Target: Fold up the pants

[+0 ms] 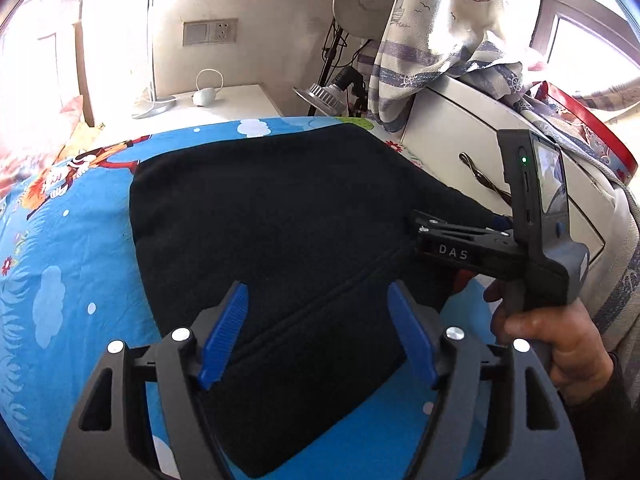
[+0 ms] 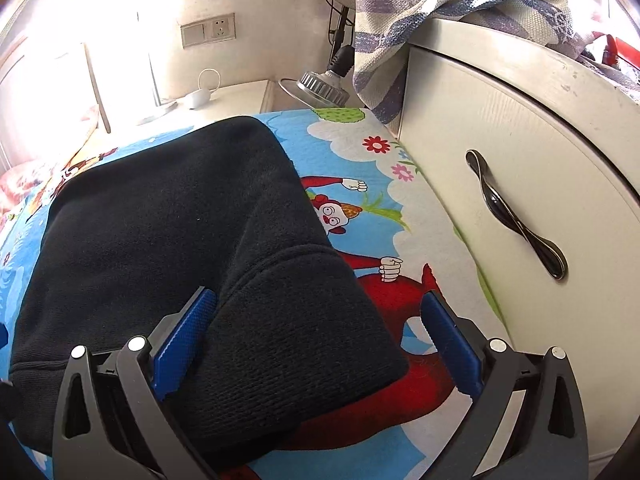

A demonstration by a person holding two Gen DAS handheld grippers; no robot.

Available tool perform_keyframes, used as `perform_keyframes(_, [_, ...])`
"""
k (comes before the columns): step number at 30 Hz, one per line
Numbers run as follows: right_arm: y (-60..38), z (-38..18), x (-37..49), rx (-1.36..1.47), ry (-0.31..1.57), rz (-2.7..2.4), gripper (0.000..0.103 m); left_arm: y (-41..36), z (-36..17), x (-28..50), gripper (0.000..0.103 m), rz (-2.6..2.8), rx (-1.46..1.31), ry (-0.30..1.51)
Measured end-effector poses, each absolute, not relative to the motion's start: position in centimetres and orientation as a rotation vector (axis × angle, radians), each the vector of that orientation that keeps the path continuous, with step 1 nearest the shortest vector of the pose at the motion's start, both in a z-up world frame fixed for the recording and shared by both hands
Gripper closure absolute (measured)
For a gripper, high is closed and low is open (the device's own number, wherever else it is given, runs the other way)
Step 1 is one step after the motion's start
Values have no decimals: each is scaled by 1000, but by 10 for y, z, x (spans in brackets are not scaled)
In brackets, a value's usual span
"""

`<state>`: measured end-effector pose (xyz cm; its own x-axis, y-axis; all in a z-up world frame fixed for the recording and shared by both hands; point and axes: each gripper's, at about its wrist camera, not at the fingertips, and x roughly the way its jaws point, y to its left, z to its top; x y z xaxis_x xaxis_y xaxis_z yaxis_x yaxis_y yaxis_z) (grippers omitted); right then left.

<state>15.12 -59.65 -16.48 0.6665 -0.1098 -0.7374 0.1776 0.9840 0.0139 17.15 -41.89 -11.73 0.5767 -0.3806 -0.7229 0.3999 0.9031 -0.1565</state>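
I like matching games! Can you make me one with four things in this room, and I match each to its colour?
Things:
1. pants
2. bedsheet
3. cabinet
4. gripper pads

Colours:
A. cream white
B. dark blue
C. black
D. light blue with cartoon pictures

Pairs: 1-C, 2-D, 3-A, 4-B

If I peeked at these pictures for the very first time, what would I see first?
First you would spot the big black pants, folded into a thick pile in the middle of the bright blue cartoon bedsheet. Next come the blue fingers of the left gripper, standing open just above the pants' near edge. On the right stands a cream cabinet with a shiny curved handle.
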Motion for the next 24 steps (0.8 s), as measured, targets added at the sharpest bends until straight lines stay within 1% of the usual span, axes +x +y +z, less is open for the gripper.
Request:
perform_keyframes(2, [-598, -161, 148, 91, 827, -161, 6, -417, -124, 164, 29, -450, 22, 864])
perform_keyframes(4, [-596, -156, 141, 77, 829, -168, 6, -412, -124, 154, 26, -467, 15, 839])
perform_keyframes(8, [-591, -146, 128, 51, 841, -189, 6, -400, -116, 152, 15, -534, -96, 804])
perform_keyframes(10, [-587, -142, 122, 15, 854, -207, 6, -395, -111, 152, 15, -501, -101, 786])
perform_keyframes(11, [-586, -139, 119, 2, 855, -213, 6, -395, -108, 150, 13, -476, -81, 766])
perform_keyframes(12, [-585, -136, 117, -7, 856, -223, 6, -395, -105, 147, 9, -461, -61, 733])
perform_keyframes(14, [-584, -131, 111, -17, 855, -251, 6, -396, -98, 136, 4, -475, -27, 639])
perform_keyframes(19, [-580, -124, 101, -44, 836, -307, 6, -407, -90, 131, 3, -425, 100, 580])
perform_keyframes(24, [-578, -117, 96, -67, 780, -332, 6, -401, -86, 133, 4, -409, 81, 569])
